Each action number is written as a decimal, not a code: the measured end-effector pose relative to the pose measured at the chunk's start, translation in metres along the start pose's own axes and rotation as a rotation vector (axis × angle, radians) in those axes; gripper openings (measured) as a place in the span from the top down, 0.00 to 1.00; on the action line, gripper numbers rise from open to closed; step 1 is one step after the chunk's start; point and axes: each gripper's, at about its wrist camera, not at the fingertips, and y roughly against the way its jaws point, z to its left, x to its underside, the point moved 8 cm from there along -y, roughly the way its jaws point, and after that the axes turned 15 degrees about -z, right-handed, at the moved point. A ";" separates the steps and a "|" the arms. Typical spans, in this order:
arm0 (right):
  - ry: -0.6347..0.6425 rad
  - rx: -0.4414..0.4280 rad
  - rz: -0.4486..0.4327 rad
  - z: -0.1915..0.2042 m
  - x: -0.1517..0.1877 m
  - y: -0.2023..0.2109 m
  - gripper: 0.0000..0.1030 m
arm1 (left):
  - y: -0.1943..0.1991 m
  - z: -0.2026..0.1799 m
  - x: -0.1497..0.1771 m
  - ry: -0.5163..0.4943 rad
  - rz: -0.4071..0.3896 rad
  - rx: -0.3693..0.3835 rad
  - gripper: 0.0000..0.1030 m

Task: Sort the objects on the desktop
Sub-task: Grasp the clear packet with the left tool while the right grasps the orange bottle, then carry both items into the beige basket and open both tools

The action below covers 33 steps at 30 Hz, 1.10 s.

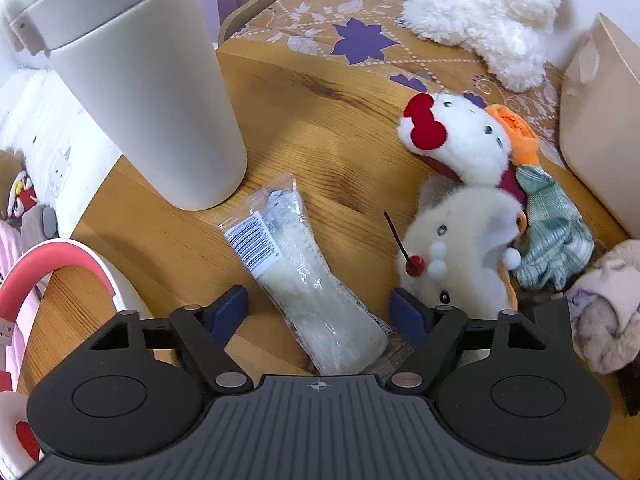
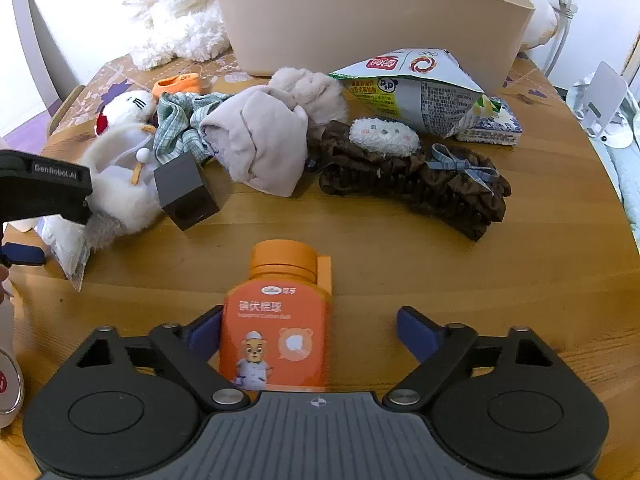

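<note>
Right wrist view, right gripper (image 2: pixel 310 330) wide around orange bottle (image 2: pixel 276 320), base hidden, left gripper (image 1: pixel 318 312) wide over clear packet (image 1: pixel 304 276), perhaps touching.

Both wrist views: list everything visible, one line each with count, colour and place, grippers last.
Tumbler: 1, cream, table's left.
Plastic packet: 1, clear, between left gripper's fingers.
Small plush toys: 2, white, right of packet.
Large plush: 1, white, far edge.
Bin: 1, beige, table's back.
Bottle: 1, orange, between right gripper's fingers, against one pad.
Block: 1, grey, centre-left.
Cloths: several, pinkish and green, centre.
Scrunchie: 1, brown, right.
Snack bag: 1, white-green, before bin.
Table: 1, wood.
Left gripper: open.
Right gripper: open.
</note>
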 end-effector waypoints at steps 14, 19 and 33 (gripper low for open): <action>-0.018 -0.032 -0.025 -0.015 -0.003 0.006 0.51 | 0.017 0.001 0.009 0.006 -0.018 0.093 0.71; -0.019 -0.054 -0.021 -0.021 0.001 0.011 0.51 | 0.025 0.006 0.017 0.032 -0.021 0.130 0.73; 0.028 -0.120 -0.089 -0.028 -0.013 0.036 0.51 | 0.061 0.025 0.028 0.096 -0.052 0.142 0.75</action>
